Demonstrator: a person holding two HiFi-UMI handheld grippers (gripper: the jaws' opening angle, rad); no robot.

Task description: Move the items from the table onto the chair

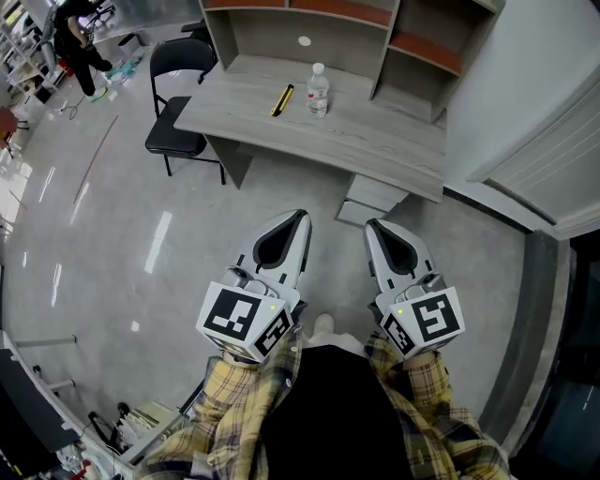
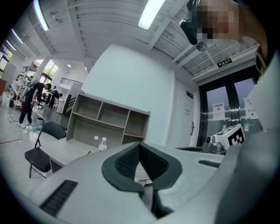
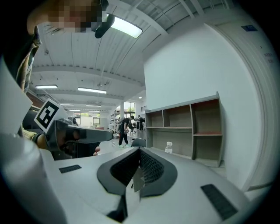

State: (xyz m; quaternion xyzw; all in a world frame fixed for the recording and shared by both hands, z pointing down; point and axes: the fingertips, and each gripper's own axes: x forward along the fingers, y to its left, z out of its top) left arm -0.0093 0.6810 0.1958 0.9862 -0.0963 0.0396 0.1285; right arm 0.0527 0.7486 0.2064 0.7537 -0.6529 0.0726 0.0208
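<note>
A clear water bottle point(image 1: 318, 91) with a white cap stands on the grey desk point(image 1: 375, 141). A yellow-and-black pen-like item point(image 1: 282, 99) lies just left of it. A black chair point(image 1: 178, 103) stands at the desk's left end. Both grippers hover low over the floor, well short of the desk and pointing toward it. My left gripper point(image 1: 301, 217) is shut with nothing in it, and so is my right gripper point(image 1: 372, 226). In the left gripper view the bottle point(image 2: 103, 145) and chair point(image 2: 41, 155) lie ahead beyond the shut left gripper point(image 2: 139, 145). The right gripper view shows the bottle point(image 3: 168, 147) past the shut right gripper point(image 3: 140, 150).
An open shelf unit point(image 1: 309, 28) stands on the back of the desk, and a drawer cabinet point(image 1: 375, 197) sits under its right end. A wall and door point(image 1: 534, 141) close off the right side. A person point(image 1: 75, 42) stands far off at the upper left.
</note>
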